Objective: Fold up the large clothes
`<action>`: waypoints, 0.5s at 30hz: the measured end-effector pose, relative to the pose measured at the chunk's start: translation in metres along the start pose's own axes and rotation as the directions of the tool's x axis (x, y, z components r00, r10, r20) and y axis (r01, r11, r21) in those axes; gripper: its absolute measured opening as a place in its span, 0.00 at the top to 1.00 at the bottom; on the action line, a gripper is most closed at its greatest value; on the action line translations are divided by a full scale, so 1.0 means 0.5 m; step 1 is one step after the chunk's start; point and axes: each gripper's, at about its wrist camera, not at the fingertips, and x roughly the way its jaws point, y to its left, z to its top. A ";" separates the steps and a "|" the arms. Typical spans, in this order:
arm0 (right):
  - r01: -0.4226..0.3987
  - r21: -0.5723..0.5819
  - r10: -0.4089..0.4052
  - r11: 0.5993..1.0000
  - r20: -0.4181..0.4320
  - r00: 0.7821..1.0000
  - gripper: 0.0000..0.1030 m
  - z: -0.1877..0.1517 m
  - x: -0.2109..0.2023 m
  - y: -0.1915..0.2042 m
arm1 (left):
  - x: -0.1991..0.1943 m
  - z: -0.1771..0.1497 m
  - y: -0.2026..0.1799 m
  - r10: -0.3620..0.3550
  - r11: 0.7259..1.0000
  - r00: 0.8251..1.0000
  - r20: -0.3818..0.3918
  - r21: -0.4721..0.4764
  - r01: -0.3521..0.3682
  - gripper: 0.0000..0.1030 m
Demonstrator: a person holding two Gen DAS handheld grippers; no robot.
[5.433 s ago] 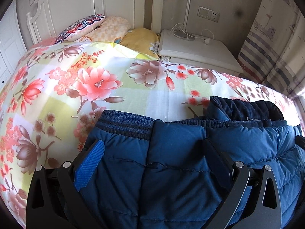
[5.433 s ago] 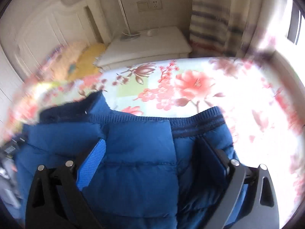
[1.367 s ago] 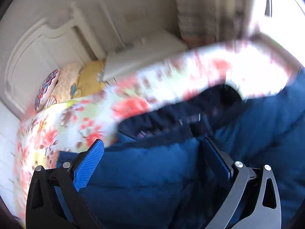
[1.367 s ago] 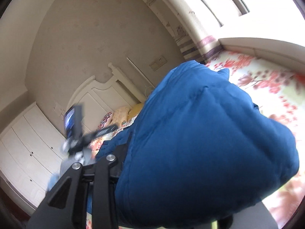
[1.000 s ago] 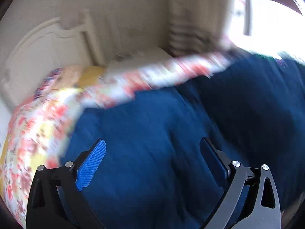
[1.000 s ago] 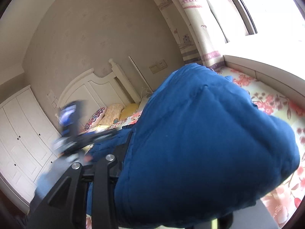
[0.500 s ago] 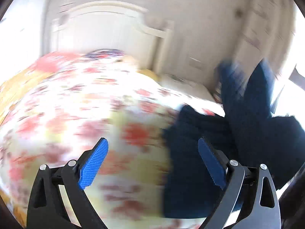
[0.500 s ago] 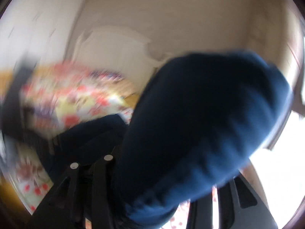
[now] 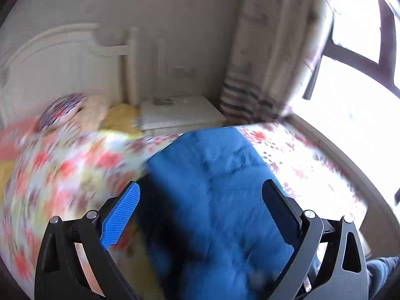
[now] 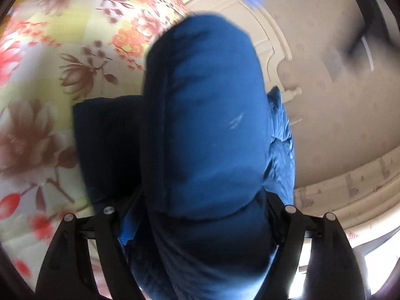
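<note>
A blue padded jacket [image 9: 215, 195] lies in a long strip on the floral bedsheet [image 9: 62, 175], reaching from the near edge towards the far side. My left gripper [image 9: 200, 195] is open above it, jaws wide apart with the jacket between and below them. In the right wrist view the jacket [image 10: 205, 115] bulges up in a thick fold that fills the middle. My right gripper [image 10: 200, 215] holds it between its jaws, and the fingertips are hidden by the fabric. The view is tilted, with the floral bedsheet [image 10: 50, 80] at the left.
A white nightstand [image 9: 180, 115] stands beyond the bed by the white headboard [image 9: 57, 67]. Pillows [image 9: 87, 112] lie at the bed's head. A striped curtain [image 9: 260, 75] and a bright window [image 9: 355, 95] are at the right.
My left gripper swung away over the bare sheet and has come back over the jacket. My right gripper keeps its hold and has rolled, so its view now tilts towards the ceiling.
</note>
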 end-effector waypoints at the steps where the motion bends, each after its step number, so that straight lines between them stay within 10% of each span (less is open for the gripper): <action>1: -0.029 0.011 0.029 1.000 0.037 0.999 0.16 -0.003 -0.022 -0.001 | 0.035 0.030 -0.024 0.020 0.998 1.000 -0.022 0.061 -0.018 0.08; 7: -0.317 0.277 0.221 0.907 0.326 0.919 0.15 -0.102 -0.153 -0.119 | 0.178 0.089 -0.046 0.102 0.980 0.987 -0.128 0.184 -0.077 0.08; 12: -0.502 0.482 0.275 0.717 0.466 0.841 0.49 -0.123 -0.126 -0.260 | 0.240 0.071 0.020 0.161 0.980 0.968 -0.190 0.144 -0.134 0.08; 15: -0.520 0.435 0.318 0.735 0.457 0.831 0.49 -0.046 -0.083 -0.246 | 0.274 0.033 0.069 0.159 0.985 0.962 -0.221 0.098 -0.141 0.07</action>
